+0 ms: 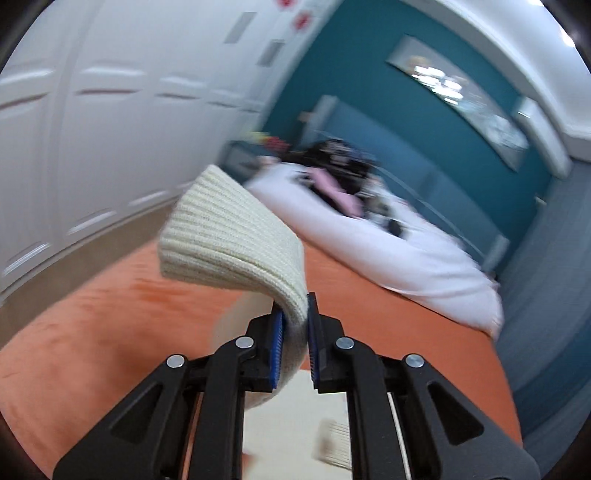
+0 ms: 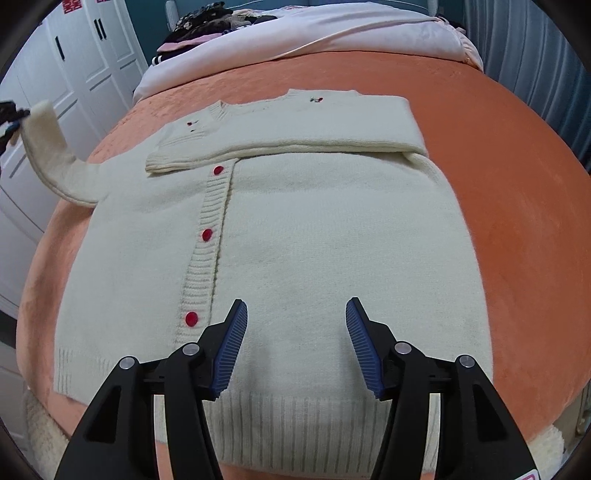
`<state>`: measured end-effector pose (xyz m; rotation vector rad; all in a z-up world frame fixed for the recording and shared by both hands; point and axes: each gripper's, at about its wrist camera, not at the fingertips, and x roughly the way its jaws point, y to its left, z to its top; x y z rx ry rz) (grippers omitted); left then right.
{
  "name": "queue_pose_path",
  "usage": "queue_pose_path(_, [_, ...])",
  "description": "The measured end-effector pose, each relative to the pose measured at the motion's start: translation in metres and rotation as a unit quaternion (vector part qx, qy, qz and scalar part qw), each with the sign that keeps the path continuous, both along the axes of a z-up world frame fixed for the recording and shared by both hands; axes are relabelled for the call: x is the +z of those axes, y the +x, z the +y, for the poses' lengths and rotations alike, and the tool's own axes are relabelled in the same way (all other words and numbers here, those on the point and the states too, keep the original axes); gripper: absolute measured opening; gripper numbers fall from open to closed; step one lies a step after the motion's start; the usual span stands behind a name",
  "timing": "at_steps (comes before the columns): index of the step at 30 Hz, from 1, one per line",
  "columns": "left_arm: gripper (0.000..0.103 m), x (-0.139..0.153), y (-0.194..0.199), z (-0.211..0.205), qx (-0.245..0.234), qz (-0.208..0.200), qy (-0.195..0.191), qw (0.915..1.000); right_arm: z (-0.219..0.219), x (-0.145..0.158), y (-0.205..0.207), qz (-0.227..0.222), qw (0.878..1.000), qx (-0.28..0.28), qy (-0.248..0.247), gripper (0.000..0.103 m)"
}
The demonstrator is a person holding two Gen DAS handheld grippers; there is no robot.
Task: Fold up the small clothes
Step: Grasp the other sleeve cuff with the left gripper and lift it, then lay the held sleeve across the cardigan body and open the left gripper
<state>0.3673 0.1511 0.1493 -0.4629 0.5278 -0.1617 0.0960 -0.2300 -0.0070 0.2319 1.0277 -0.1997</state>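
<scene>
A cream knit cardigan (image 2: 295,240) with red buttons lies flat on an orange bed cover (image 2: 517,221). Its right sleeve (image 2: 295,136) is folded across the chest. My left gripper (image 1: 295,332) is shut on the ribbed cuff of the left sleeve (image 1: 236,236) and holds it in the air; the lifted sleeve (image 2: 51,155) and that gripper (image 2: 11,114) show at the left edge of the right wrist view. My right gripper (image 2: 295,339) is open and empty above the cardigan's lower front, near the hem.
A white duvet (image 2: 295,40) lies bunched at the far end of the bed, with a pile of dark and pink clothes (image 2: 199,26) beyond it. White wardrobe doors (image 2: 74,74) stand along the left. A teal wall (image 1: 369,92) is behind the bed.
</scene>
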Motion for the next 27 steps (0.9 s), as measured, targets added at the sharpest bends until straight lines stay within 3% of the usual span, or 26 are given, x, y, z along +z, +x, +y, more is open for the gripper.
queue_pose_path(3, [0.018, -0.005, -0.012, -0.088, -0.095, 0.017, -0.003, 0.9953, -0.016, 0.002, -0.006, -0.008, 1.0, -0.015, 0.003, 0.055])
queue_pose_path(4, [0.035, -0.022, -0.016, -0.117, -0.115, 0.042, 0.006, 0.9924, -0.021, 0.002, -0.008, -0.009, 1.0, -0.02, 0.005, 0.055])
queue_pose_path(5, [0.065, -0.043, -0.021, -0.139, -0.126, 0.066, 0.016, 0.9897, -0.028, 0.001, -0.01, -0.01, 1.0, -0.026, 0.01, 0.056])
queue_pose_path(6, [0.072, -0.067, -0.03, -0.156, -0.13, 0.091, 0.026, 0.987, -0.033, 0.0, -0.011, -0.01, 0.999, -0.03, 0.015, 0.056])
queue_pose_path(9, [0.071, -0.143, -0.057, -0.178, -0.132, 0.16, 0.029, 0.9778, -0.048, -0.003, -0.01, -0.011, 0.999, -0.039, 0.024, 0.057])
queue_pose_path(13, [0.071, -0.196, -0.073, -0.144, -0.086, 0.219, -0.04, 0.971, -0.059, 0.001, 0.01, -0.022, 0.999, -0.024, 0.031, 0.061])
queue_pose_path(19, [0.073, -0.212, -0.047, -0.074, -0.003, 0.243, -0.123, 0.9622, -0.065, 0.003, 0.096, -0.053, 0.996, -0.004, 0.07, 0.064])
queue_pose_path(27, [0.07, -0.231, -0.009, -0.041, 0.038, 0.266, -0.188, 0.9446, -0.088, -0.035, 0.217, -0.032, 0.983, -0.066, 0.17, 0.065])
